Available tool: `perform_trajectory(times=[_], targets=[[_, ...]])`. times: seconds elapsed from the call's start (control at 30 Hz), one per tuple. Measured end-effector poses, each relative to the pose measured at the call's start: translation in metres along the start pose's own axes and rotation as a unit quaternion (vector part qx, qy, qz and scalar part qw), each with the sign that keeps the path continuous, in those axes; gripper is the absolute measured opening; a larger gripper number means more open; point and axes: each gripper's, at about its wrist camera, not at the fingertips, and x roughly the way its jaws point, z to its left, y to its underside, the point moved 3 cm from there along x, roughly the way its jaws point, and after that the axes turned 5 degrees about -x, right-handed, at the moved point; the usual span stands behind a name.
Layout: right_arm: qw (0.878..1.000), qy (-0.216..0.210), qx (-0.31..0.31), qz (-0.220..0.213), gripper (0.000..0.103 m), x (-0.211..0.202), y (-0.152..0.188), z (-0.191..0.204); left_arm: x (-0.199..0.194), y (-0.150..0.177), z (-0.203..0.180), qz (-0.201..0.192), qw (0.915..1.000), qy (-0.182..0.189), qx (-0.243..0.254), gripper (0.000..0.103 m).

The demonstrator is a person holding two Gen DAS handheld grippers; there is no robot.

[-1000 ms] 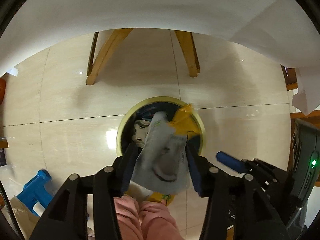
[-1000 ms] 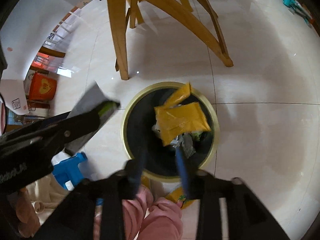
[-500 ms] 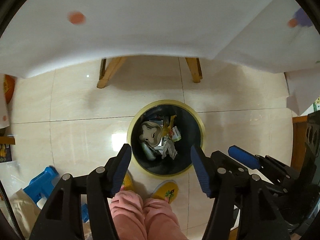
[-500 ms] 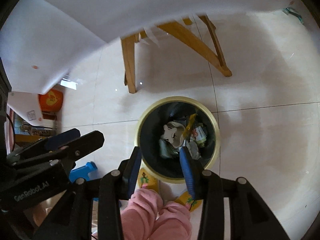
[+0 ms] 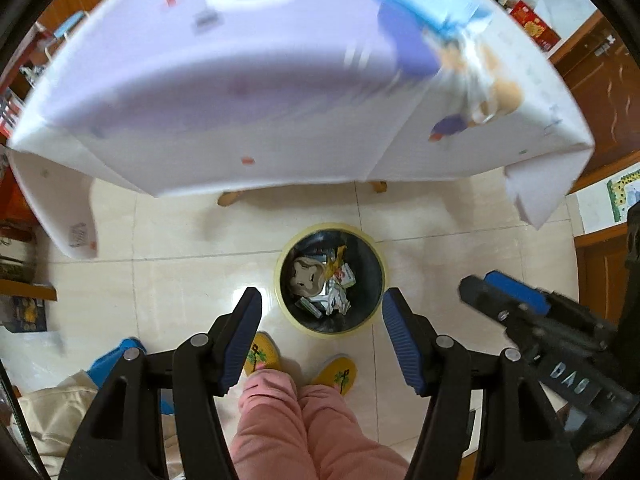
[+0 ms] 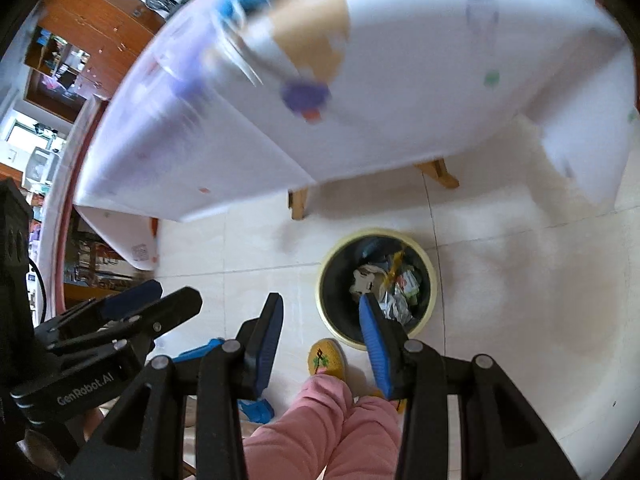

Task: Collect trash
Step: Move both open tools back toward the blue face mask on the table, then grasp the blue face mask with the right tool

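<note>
A black bin with a yellow rim (image 5: pixel 332 330) (image 6: pixel 376 233) stands on the tiled floor in front of the table. Crumpled wrappers and packets (image 5: pixel 320 284) (image 6: pixel 394 288) lie inside it. My left gripper (image 5: pixel 322 300) hangs high above the bin, open, with nothing between its blue pads. My right gripper (image 6: pixel 320 304) is open and empty too, just left of the bin in its own view. Each gripper shows in the other's view: the right gripper (image 5: pixel 500 292) at the right edge, the left gripper (image 6: pixel 160 300) at the left.
A table under a white cloth (image 5: pixel 240 100) (image 6: pixel 400 80) fills the upper half, with blurred blue, tan and purple things on it. The person's pink trouser legs (image 5: pixel 296 420) and yellow slippers (image 5: pixel 260 354) (image 6: pixel 326 358) are beside the bin. A blue object (image 5: pixel 116 356) lies at the left.
The left gripper let go of a grey-white wrapper, and it and a yellow packet dropped into the bin. Both grippers rose well above it, and the tabletop came into view.
</note>
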Motion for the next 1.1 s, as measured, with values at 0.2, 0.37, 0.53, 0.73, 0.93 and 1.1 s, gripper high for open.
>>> perform_trajectory(times=[0.2, 0.37, 0.53, 0.73, 0.93, 1.1], targets=[[0.999, -0.012, -0.019, -0.039, 0.040, -0.059, -0.017, 0.019, -0.069, -0.013, -0.005, -0.046, 0.9987, -0.014, 0.016, 0.062], [0.996, -0.023, -0.045, -0.078, 0.040, -0.105, -0.031, 0.039, -0.122, -0.025, -0.013, -0.111, 0.9933, -0.023, 0.022, 0.068], [0.992, -0.026, -0.068, -0.101, 0.040, -0.135, -0.046, 0.052, -0.161, -0.039, -0.024, -0.158, 0.9868, -0.027, 0.026, 0.069], [0.988, -0.022, -0.094, -0.122, 0.049, -0.151, -0.069, 0.065, -0.185, -0.055, -0.030, -0.197, 0.9796, -0.032, 0.019, 0.079], [0.984, -0.012, -0.107, -0.140, 0.049, -0.153, -0.099, 0.076, -0.184, -0.073, -0.028, -0.199, 0.9795, -0.030, 0.015, 0.079], [0.985, 0.009, -0.109, -0.130, 0.049, -0.131, -0.126, 0.078, -0.168, -0.096, -0.025, -0.194, 0.9805, -0.024, 0.021, 0.079]])
